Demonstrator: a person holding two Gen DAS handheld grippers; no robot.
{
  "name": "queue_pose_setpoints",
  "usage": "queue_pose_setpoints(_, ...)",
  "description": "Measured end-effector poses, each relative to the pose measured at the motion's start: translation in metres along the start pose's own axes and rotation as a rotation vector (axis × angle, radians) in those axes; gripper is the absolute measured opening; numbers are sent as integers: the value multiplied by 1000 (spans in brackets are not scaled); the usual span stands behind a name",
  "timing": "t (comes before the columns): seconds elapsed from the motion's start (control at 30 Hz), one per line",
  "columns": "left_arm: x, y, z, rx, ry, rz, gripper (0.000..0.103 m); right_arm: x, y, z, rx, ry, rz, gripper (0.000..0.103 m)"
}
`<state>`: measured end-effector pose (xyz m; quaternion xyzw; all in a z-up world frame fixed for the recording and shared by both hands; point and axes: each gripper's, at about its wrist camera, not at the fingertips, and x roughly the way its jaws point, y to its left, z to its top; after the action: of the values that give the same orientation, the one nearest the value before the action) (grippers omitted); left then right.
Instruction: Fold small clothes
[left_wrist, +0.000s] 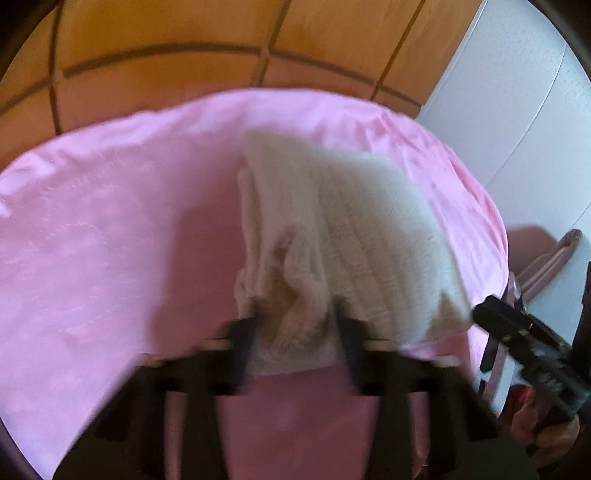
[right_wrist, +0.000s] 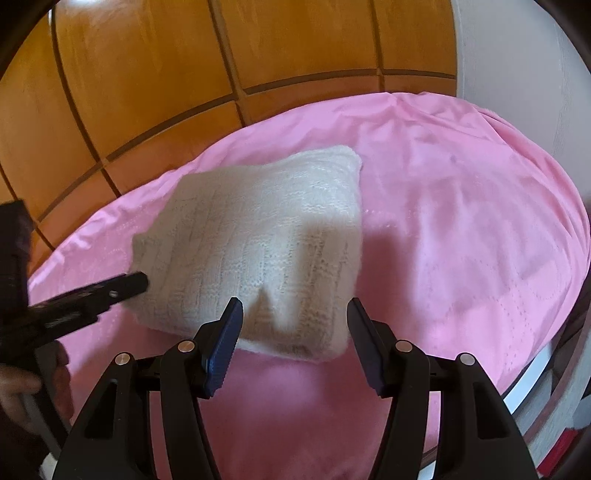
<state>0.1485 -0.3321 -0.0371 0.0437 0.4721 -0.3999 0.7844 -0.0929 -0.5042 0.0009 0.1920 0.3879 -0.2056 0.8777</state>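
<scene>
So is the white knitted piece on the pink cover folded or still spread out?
Folded. The white knitted piece lies as a compact thick rectangle on the pink cover, with stacked layers showing at its edge in the left wrist view.

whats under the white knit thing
The folded white knit garment lies on a pink bedspread, which shows all around it. The left gripper has its jaws at the garment's layered near edge. Whatever is directly beneath the garment, or tucked inside its folds, is covered.
</scene>
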Motion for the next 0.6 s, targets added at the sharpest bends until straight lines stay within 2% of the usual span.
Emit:
queue_pose_setpoints(0.13, 19, 10, -12, -19, 28, 18, 13, 14, -3, -8, 14, 21, 22, 64)
queue_pose_setpoints(0.23, 21, 11, -15, -31, 21, 22, 17, 46, -6, -23, 31, 114, -2, 64)
queue_pose_setpoints(0.33, 12, 7, -15, -16, -1, 83, 41, 56, -9, -35, 57, 156, -3, 64)
queue_pose_setpoints(0.37, 5, 6, -16, -23, -24, 115, 62, 54, -8, -37, 55, 154, 0, 64)
queue_pose_setpoints(0.4, -2, 7, -18, -35, -43, 141, 73, 51, -7, -37, 47, 146, 2, 64)
queue_pose_setpoints(0.53, -26, 9, -25, -73, -96, 218, 84, 31, -3, -31, 42, 98, -14, 64)
queue_pose_setpoints(0.6, -41, 7, -29, -71, -137, 249, 96, 19, 1, -26, 41, 57, -39, 65)
